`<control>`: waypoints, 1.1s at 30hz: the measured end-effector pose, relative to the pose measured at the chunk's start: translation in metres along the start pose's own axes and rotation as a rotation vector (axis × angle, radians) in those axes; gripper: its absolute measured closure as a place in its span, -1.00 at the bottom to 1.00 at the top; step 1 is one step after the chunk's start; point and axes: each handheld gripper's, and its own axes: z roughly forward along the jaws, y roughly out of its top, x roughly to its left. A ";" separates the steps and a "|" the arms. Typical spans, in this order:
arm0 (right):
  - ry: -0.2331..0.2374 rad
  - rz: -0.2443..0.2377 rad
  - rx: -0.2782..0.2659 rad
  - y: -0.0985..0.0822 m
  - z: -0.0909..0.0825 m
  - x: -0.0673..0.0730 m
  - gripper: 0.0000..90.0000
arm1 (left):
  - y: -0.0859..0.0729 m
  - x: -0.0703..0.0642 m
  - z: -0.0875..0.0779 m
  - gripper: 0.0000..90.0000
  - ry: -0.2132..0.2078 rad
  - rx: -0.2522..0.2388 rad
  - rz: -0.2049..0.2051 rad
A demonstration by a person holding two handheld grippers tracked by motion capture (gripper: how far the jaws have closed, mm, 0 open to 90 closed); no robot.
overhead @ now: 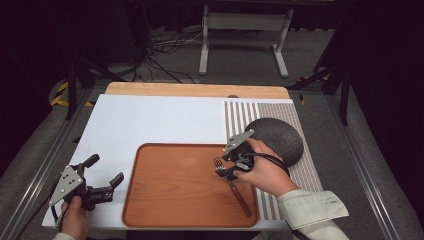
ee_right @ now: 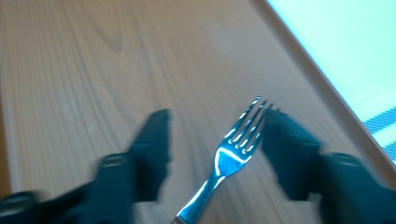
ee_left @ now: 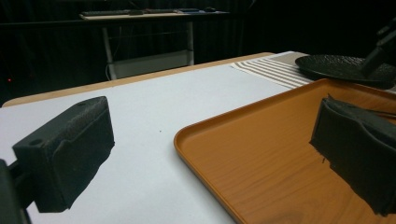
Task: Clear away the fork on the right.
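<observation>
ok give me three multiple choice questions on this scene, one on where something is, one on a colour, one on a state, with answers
1. Where does the fork lie?
A. on the tray
B. on the striped mat
C. on the bare white sheet

2. What colour is the tray?
A. white
B. orange-brown
C. black

3. How do the jaws of the right gripper stand?
A. shut on the fork
B. shut on nothing
C. open, one on each side of the fork

Answers:
1 A, the high view shows the fork on the tray's right part.
2 B, its wood-look surface is orange-brown in the left gripper view too.
3 C, the right gripper view shows gaps between both jaws and the fork head.
</observation>
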 end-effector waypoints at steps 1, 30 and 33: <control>0.000 0.000 0.000 0.000 0.000 0.000 0.11 | 0.000 0.000 0.000 -0.99 0.000 0.000 0.000; -0.013 -0.051 0.016 -0.002 0.051 -0.006 1.00 | 0.000 0.000 0.000 -1.00 -0.001 0.000 0.002; -0.017 -0.050 0.024 -0.003 0.053 -0.006 1.00 | 0.000 0.000 0.000 -0.99 -0.003 0.002 0.003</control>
